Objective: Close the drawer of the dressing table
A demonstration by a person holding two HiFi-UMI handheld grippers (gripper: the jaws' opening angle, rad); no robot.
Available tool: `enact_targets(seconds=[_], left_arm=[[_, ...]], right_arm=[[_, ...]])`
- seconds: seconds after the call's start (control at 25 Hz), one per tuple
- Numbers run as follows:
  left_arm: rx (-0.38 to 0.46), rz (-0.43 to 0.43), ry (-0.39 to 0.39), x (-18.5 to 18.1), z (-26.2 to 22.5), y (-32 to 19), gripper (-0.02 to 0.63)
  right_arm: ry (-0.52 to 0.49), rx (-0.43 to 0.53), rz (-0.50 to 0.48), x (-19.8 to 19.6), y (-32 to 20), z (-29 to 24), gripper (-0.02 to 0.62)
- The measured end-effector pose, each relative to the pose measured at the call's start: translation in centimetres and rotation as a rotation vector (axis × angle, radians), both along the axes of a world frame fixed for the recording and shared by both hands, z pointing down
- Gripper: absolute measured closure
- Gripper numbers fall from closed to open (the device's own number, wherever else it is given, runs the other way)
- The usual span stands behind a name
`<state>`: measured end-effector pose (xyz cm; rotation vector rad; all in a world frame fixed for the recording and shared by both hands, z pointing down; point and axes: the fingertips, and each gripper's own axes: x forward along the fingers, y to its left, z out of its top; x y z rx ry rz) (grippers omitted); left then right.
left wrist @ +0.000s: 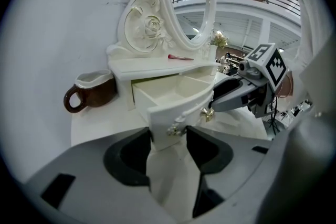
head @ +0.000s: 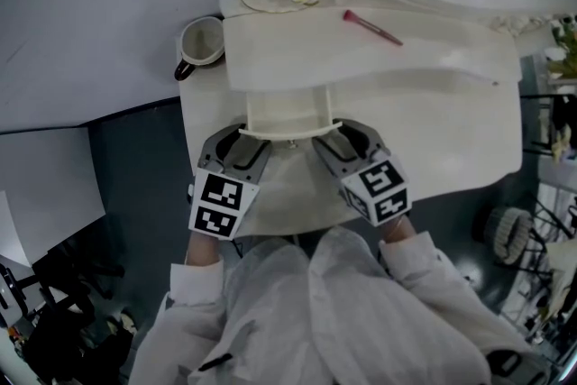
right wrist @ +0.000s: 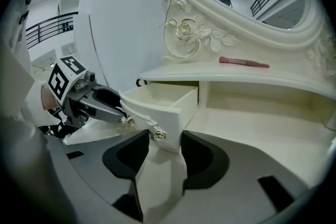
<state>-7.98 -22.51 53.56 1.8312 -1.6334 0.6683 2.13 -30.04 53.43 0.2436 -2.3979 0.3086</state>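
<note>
Left gripper (head: pixel 246 138) and right gripper (head: pixel 337 135), jaws wide, straddle the front corners of the open cream curved-front drawer (head: pixel 281 108). Equal pushes toward twelve o'clock should seat it squarely, without skewing.

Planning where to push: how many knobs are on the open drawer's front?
2. One gold knob sits between the left gripper's open jaws, the other knob just before the right gripper's open jaws. None seems hidden.

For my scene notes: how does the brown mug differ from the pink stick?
The brown ceramic mug is round and stands upright; the thin pink stick lies flat. The mug sits on the low tabletop, the stick on the raised shelf. Both rest on the white dressing table.
</note>
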Motion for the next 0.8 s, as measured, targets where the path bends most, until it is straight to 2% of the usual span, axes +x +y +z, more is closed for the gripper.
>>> enact_targets(seconds=[0.32, 0.8], left_arm=[[0.014, 0.015, -0.049, -1.0, 0.2, -0.6, 0.399], [0.053, -0.005, -0.105, -0.1, -0.4, -0.3, 0.407]], right_arm=[[-0.015, 0.032, 0.029, -1.2, -0.4, -0.2, 0.403], [-0.027, 0.101, 0.010, -0.8, -0.5, -1.4, 0.407]])
